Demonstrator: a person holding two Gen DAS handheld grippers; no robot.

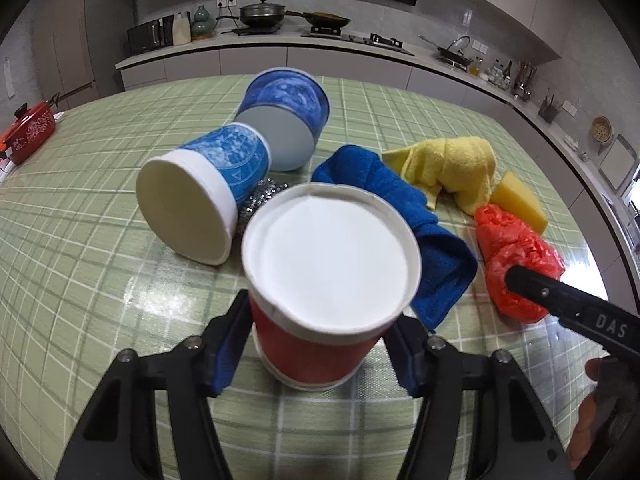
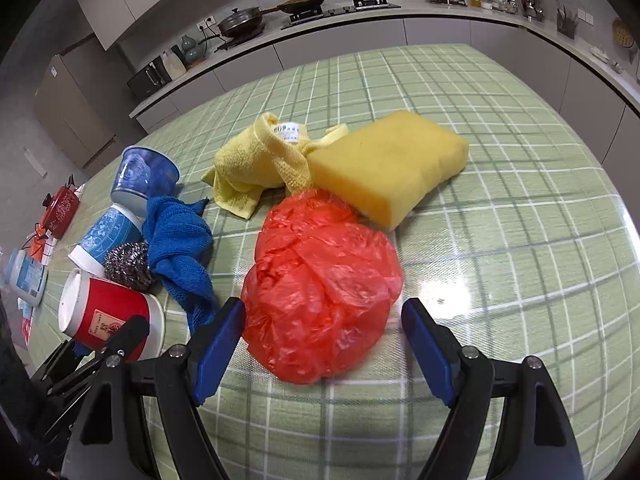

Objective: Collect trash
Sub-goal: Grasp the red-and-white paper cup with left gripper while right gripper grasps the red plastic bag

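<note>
A red paper cup (image 1: 320, 300) lies on its side between the blue pads of my left gripper (image 1: 316, 344), base toward the camera; the jaws are open around it, with small gaps either side. It also shows in the right wrist view (image 2: 108, 312). My right gripper (image 2: 324, 344) is open, its pads either side of a crumpled red plastic bag (image 2: 324, 292), not touching it. The bag also shows in the left wrist view (image 1: 516, 256). Two blue paper cups (image 1: 204, 196) (image 1: 288, 116) lie tipped over behind the red cup.
On the green checked tablecloth (image 2: 500, 240) lie a blue cloth (image 1: 404, 220), a yellow cloth (image 2: 256, 160), a yellow sponge (image 2: 392, 164) and a steel scourer (image 2: 128, 264). A red pot (image 1: 28, 132) sits at the far left. Kitchen counters run behind.
</note>
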